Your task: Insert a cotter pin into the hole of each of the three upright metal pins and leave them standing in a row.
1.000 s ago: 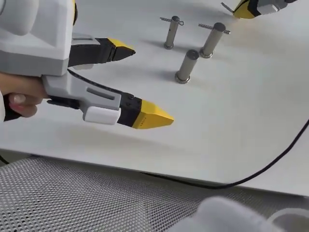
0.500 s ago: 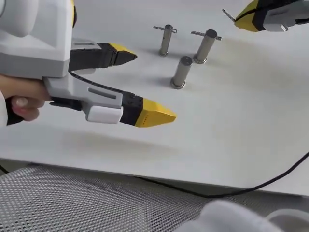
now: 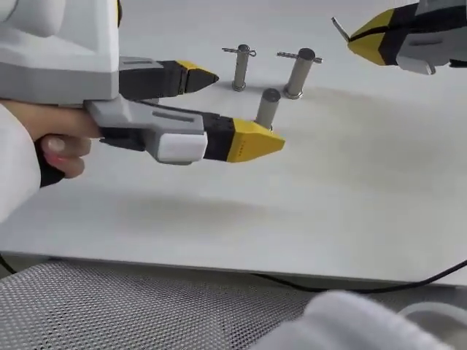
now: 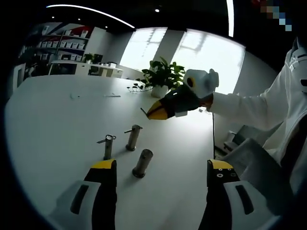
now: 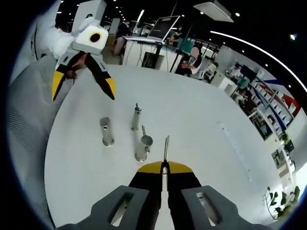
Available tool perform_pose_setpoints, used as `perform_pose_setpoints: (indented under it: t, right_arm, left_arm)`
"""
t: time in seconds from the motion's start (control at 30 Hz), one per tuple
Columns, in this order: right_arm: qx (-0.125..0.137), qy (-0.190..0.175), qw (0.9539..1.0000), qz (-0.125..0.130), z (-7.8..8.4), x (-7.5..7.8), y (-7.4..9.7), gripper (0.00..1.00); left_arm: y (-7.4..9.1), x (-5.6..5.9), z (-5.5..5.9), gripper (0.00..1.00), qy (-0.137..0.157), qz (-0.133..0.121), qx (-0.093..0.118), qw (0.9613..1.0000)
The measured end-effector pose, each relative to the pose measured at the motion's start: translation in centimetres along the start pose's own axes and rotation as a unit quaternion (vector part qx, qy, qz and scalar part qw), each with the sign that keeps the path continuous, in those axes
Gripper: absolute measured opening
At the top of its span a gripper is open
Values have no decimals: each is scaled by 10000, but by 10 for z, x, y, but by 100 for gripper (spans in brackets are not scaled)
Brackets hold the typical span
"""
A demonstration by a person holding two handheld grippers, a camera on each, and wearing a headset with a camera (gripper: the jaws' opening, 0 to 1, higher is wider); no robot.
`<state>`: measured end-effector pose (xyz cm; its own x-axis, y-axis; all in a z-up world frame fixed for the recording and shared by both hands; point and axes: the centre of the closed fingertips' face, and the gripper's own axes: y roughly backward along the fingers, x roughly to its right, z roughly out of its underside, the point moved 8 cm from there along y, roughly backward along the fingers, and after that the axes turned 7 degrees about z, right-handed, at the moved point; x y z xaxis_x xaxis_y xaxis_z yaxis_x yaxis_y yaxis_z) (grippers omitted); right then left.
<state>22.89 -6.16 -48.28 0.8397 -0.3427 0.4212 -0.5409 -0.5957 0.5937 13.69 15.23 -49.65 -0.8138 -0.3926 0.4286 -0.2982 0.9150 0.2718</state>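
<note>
- Left claw?
- The yellow-tipped left gripper (image 4: 160, 165) is spread wide and nothing is gripped. It is held level over the white table (image 3: 365, 189) by a hand (image 3: 55, 138), just short of the pins.
- Right claw?
- The yellow-tipped right gripper (image 5: 164, 166) is pinched tight on a thin metal cotter pin (image 5: 166, 146) and is held in the air beyond the row.
- Pins?
- Three grey metal pins are stood upright. One rear pin (image 3: 240, 69) and the other rear pin (image 3: 298, 73) are each crossed by a fitted cotter pin (image 3: 239, 51). The front pin (image 3: 267, 108) is set nearest the left gripper.
</note>
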Motion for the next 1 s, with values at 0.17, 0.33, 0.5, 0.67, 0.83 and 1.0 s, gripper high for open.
perform_pose_setpoints:
  t: [0.17,0.33,0.5,0.67,0.83,1.0]
  right_arm:
    - [134,222,9997,48,-10,-11,10,0]
    - [348,244,9991,-60,-24,-26,17,0]
    - [507,311,9981,-128,-31,-37,22,0]
    - [511,424,9975,-256,-33,-49,25,0]
    - [518,487,9970,-294,-33,-58,26,0]
    - [522,578,9964,-322,-36,-64,27,0]
  left_arm:
    - [-7,-1,-11,71,108,47,178,9998]
    - [-14,0,-16,67,278,179,159,9993]
    - [-19,0,-21,56,485,318,107,9983]
    - [-23,-3,-25,53,704,314,86,9970]
    - [-27,-4,-27,43,1003,409,58,9941]
    - [-31,-4,-27,35,1242,483,-9,9911]
